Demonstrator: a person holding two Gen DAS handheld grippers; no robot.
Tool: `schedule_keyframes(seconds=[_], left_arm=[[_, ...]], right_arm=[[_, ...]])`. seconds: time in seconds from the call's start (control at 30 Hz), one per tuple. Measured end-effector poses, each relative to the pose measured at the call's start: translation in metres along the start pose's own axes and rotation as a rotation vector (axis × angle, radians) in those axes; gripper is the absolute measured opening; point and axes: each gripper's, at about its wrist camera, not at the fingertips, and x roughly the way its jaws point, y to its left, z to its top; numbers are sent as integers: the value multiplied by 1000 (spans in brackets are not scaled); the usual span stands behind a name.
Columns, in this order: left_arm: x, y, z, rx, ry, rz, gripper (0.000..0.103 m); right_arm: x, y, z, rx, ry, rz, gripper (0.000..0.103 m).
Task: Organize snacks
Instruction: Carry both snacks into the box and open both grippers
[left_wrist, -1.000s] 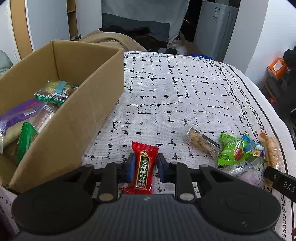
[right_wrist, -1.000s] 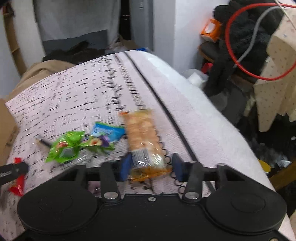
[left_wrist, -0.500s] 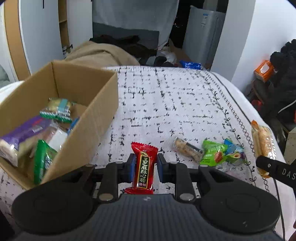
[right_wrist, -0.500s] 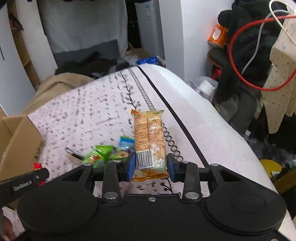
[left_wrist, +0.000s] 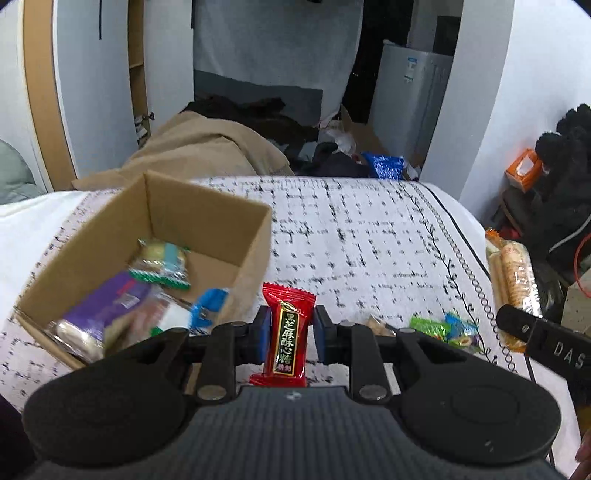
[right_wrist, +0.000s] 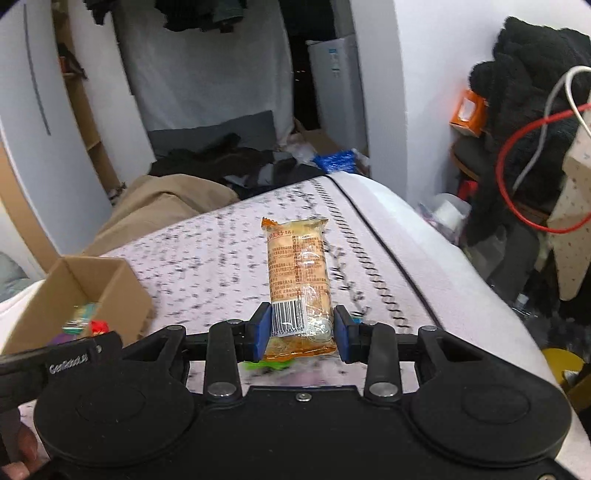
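My left gripper is shut on a red candy packet and holds it in the air just right of the cardboard box. Several wrapped snacks lie inside the box. My right gripper is shut on an orange biscuit packet, lifted above the bed; the same biscuit packet shows at the right edge of the left wrist view. Green and blue snack packets still lie on the patterned bedspread. The box stands to the left in the right wrist view.
A tan blanket and dark clothes are heaped at the bed's far end. Black garments and a red cable hang beside the bed on the right. The bed's right edge drops off close by.
Both grippers have risen from the bedspread with their packets. The left one has moved toward the box; the right one has lifted the biscuit packet clear of the bed.
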Motion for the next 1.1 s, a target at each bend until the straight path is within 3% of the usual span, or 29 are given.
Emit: schedule_keyframes(seconds=[0.5, 1.1], left_arm=[[-28, 42, 31, -34, -51, 4, 24], [-25, 104, 62, -118, -62, 36, 24]], right_arm=[[-18, 55, 9, -89, -50, 87, 35], [-14, 107, 8, -79, -58, 212, 35]])
